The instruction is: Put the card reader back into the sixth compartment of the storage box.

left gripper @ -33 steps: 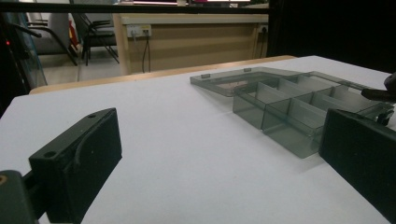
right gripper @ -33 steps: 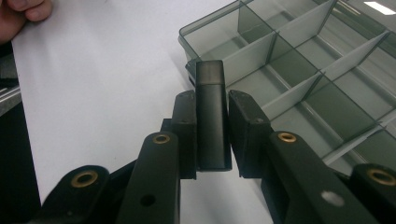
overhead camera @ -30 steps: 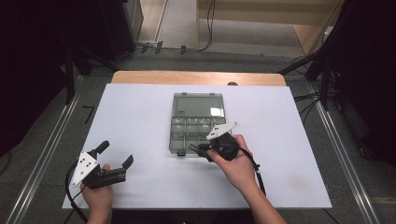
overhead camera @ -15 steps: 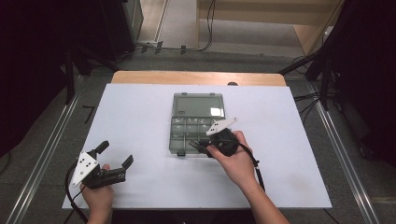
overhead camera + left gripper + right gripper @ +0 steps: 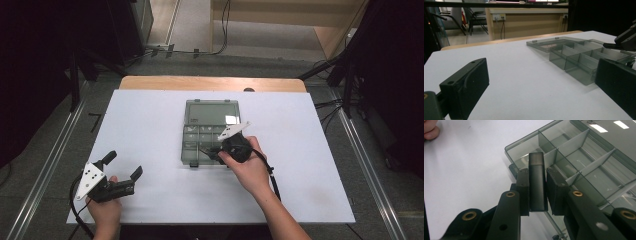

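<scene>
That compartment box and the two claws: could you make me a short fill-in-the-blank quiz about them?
1. The right claw is shut on a small ____ block.
2. The lid of the compartment box lies ____.
3. The left claw has its jaws ____, with nothing between them.
4. The box rests on a ____ table.

Missing words: dark; open; open; white

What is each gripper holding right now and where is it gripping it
The right gripper clamps a small dark rectangular block by its two long sides, over the open compartment box. The left gripper is open and holds nothing.
</scene>
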Tool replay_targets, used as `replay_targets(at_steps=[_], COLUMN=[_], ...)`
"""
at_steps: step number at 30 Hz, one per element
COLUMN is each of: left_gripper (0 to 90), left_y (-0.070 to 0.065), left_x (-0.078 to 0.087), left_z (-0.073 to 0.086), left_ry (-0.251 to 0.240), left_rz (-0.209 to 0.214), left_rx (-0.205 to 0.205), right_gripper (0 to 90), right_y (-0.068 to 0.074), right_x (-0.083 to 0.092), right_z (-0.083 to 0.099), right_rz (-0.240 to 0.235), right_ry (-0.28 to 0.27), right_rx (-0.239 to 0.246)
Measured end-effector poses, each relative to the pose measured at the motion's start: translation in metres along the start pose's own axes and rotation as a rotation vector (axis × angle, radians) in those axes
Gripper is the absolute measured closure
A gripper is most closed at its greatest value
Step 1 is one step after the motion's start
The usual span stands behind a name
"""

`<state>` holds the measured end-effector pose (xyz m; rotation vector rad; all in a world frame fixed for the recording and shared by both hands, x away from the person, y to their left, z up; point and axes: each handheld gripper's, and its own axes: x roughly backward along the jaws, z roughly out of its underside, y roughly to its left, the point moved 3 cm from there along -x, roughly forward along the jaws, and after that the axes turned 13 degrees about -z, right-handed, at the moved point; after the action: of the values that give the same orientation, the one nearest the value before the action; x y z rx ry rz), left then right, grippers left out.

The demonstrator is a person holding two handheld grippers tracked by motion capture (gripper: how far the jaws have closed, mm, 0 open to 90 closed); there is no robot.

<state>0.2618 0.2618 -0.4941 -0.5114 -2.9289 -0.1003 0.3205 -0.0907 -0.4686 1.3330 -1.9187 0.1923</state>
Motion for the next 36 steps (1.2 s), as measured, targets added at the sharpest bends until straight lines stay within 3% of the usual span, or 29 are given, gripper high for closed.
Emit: replay_targets(at_steps=[21, 22, 25, 27, 31, 36], left_gripper=[0.0, 0.0, 0.0, 0.0, 0.0, 0.0], left_y=[0.0, 0.0, 0.0, 0.0, 0.0, 0.0], left_x=[0.0, 0.0, 0.0, 0.0, 0.0, 0.0], left_z=[0.0, 0.0, 0.0, 0.0, 0.0, 0.0], left_ry=[-0.002, -0.001, -0.001, -0.001, -0.001, 0.001], left_rz=[0.006, 0.006, 0.007, 0.007, 0.008, 0.008], left_rx=[0.001, 0.001, 0.001, 0.002, 0.001, 0.002], right_gripper=[69.7, 61.7, 26.7, 12.6, 0.0, 0.0], right_y=[-0.013, -0.013, -0.01, -0.008, -0.007, -0.005], right_x=[-0.013, -0.013, -0.012, -0.009, -0.001, 0.01], right_z=[-0.009, -0.009, -0.01, -0.01, -0.007, 0.002], right_rz=[0.022, 0.018, 0.008, -0.01, -0.018, 0.012], right_ry=[-0.015, -0.029, -0.06, -0.091, -0.139, -0.179], right_rx=[-0.036, -0.042, -0.037, -0.035, -0.037, -0.023])
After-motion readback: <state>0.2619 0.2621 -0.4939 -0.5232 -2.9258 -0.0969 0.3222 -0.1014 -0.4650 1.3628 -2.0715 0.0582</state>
